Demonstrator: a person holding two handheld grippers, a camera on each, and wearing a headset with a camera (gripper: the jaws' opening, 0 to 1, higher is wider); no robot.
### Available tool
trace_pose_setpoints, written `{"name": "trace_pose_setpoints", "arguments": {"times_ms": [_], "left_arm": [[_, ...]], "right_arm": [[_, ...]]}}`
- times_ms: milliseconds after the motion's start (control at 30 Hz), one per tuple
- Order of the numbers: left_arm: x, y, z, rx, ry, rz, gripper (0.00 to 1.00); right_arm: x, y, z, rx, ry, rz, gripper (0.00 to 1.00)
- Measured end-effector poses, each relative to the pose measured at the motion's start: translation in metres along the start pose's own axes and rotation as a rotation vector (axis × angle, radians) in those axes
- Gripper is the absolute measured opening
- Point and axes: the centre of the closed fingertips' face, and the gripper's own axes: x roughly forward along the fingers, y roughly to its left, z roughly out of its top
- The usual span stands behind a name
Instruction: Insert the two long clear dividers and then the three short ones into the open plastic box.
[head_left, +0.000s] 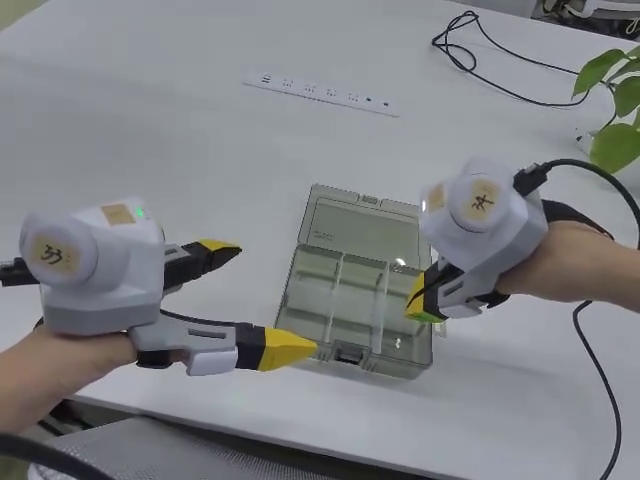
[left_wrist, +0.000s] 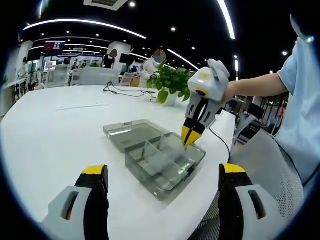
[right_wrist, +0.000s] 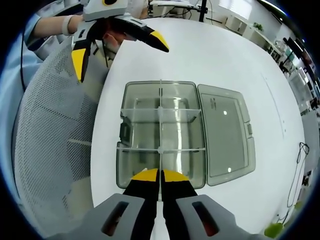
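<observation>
The white counter (head_left: 150, 130) carried a long white power strip (head_left: 322, 93) lying flat towards its far side. Beyond it, near the far right corner, a black cable (head_left: 480, 55) lay in loose loops on the surface. A green leafy plant (head_left: 615, 110) reached in at the right edge; the left gripper view showed it standing in a white pot (left_wrist: 171, 99), with the cable just beside it. A grey mesh chair (right_wrist: 55, 130) stood against the counter's near edge. Bright strip lights (left_wrist: 85, 24) curved across a dark ceiling, and further desks and chairs (left_wrist: 95, 75) stood well behind, too small to make out.
</observation>
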Motion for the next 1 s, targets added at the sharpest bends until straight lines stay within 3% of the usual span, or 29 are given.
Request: {"name": "trace_pose_setpoints", "arguments": {"times_ms": [200,300,367,467,633,767,1000], "left_arm": [[-0.002,0.001,0.0,0.001,0.003,0.003,0.93],[-0.004,0.002,0.0,0.0,0.003,0.007,0.93],[-0.004,0.003,0.0,0.002,0.005,0.008,0.93],[-0.005,0.004,0.0,0.003,0.005,0.009,0.94],[-0.007,0.006,0.001,0.01,0.01,0.01,0.94],[-0.008,0.007,0.002,0.019,0.012,0.008,0.95],[-0.011,0.006,0.004,0.03,0.017,0.001,0.96]], "right_arm": [[-0.001,0.003,0.002,-0.004,-0.029,0.019,0.04],[0.0,0.004,0.004,-0.008,-0.06,0.008,0.2],[-0.002,0.006,0.003,-0.005,-0.065,0.013,0.21],[-0.007,0.012,0.009,0.019,-0.124,0.025,0.26],[-0.021,0.013,0.01,0.064,-0.243,-0.028,0.42],[-0.032,0.015,0.002,0.098,-0.3,-0.079,0.61],[-0.045,0.02,-0.023,0.262,-0.393,-0.179,0.83]]}}
